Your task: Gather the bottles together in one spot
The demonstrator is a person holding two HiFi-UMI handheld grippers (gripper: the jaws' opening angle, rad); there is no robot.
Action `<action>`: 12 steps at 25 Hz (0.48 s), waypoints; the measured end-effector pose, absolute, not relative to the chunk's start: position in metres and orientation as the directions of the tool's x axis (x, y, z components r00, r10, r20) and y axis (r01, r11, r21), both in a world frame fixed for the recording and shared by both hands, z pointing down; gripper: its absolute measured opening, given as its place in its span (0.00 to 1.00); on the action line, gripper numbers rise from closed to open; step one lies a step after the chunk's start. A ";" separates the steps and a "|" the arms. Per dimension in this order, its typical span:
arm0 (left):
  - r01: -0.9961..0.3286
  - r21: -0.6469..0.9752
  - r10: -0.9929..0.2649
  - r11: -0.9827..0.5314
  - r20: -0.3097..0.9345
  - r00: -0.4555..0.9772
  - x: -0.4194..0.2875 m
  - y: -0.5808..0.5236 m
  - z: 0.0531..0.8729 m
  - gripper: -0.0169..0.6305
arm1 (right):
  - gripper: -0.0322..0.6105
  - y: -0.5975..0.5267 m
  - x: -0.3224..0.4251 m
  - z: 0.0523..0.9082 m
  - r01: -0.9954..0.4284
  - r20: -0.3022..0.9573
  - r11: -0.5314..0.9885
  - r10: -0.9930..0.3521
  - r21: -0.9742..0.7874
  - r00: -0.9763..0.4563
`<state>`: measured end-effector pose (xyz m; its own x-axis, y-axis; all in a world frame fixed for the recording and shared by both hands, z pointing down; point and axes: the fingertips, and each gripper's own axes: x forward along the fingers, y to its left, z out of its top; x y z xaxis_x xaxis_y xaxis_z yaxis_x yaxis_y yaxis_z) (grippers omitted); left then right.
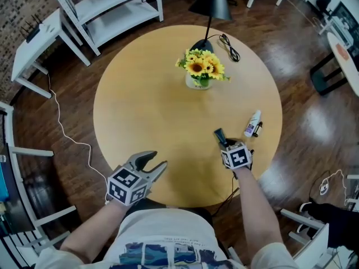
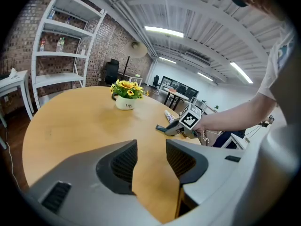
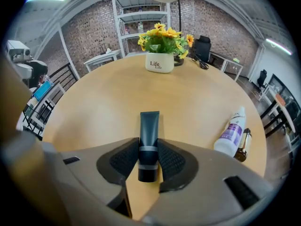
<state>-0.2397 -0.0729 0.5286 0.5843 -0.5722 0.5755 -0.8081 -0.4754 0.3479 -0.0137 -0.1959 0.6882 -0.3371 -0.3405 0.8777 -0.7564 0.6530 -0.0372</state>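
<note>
i'm grasping the dark tube (image 3: 149,135) at its capped end with my right gripper (image 3: 148,160), at the near right of the bench (image 1: 146,111). just to its right, a white bottle (image 3: 230,133) and a small amber bottle (image 3: 242,147) are lying side by side. my left gripper (image 2: 150,161) is hanging released and empty at the near-left edge.

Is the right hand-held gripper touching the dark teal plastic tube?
Touching. The right gripper view shows the pads of the right hand-held gripper pressing both sides of the dark teal plastic tube.
</note>
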 end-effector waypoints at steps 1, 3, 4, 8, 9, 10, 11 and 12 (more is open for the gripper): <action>-0.808 0.347 -0.574 -0.476 0.574 0.584 -0.237 -0.074 0.527 0.28 | 0.27 -0.195 -0.014 0.688 -0.755 0.877 0.655 -0.339 -0.040 -0.340; -0.807 0.346 -0.575 -0.479 0.571 0.586 -0.229 -0.077 0.525 0.28 | 0.26 -0.192 -0.014 0.685 -0.750 0.873 0.659 -0.337 -0.048 -0.352; -0.805 0.346 -0.574 -0.482 0.569 0.589 -0.225 -0.078 0.523 0.28 | 0.26 -0.190 -0.015 0.681 -0.749 0.867 0.660 -0.343 -0.052 -0.362; -0.782 0.348 -0.561 -0.516 0.553 0.616 -0.204 -0.086 0.514 0.28 | 0.26 -0.184 -0.018 0.652 -0.757 0.801 0.651 -0.422 -0.060 -0.426; -0.774 0.347 -0.555 -0.529 0.549 0.625 -0.199 -0.089 0.510 0.28 | 0.26 -0.181 -0.020 0.642 -0.758 0.776 0.649 -0.442 -0.070 -0.450; -0.766 0.346 -0.548 -0.541 0.546 0.634 -0.194 -0.092 0.506 0.28 | 0.26 -0.177 -0.023 0.630 -0.757 0.749 0.649 -0.462 -0.080 -0.475; -0.757 0.347 -0.542 -0.554 0.540 0.644 -0.188 -0.095 0.502 0.28 | 0.26 -0.173 -0.026 0.618 -0.754 0.719 0.651 -0.483 -0.087 -0.500; -0.746 0.350 -0.535 -0.567 0.532 0.657 -0.181 -0.099 0.497 0.28 | 0.26 -0.170 -0.028 0.606 -0.750 0.685 0.655 -0.506 -0.089 -0.524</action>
<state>-0.1814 -0.0994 0.4970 0.6566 -0.5349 0.5318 -0.7456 -0.5668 0.3505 -0.0278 -0.1701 0.6060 -0.5239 -0.5059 0.6852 -0.7499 0.6554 -0.0895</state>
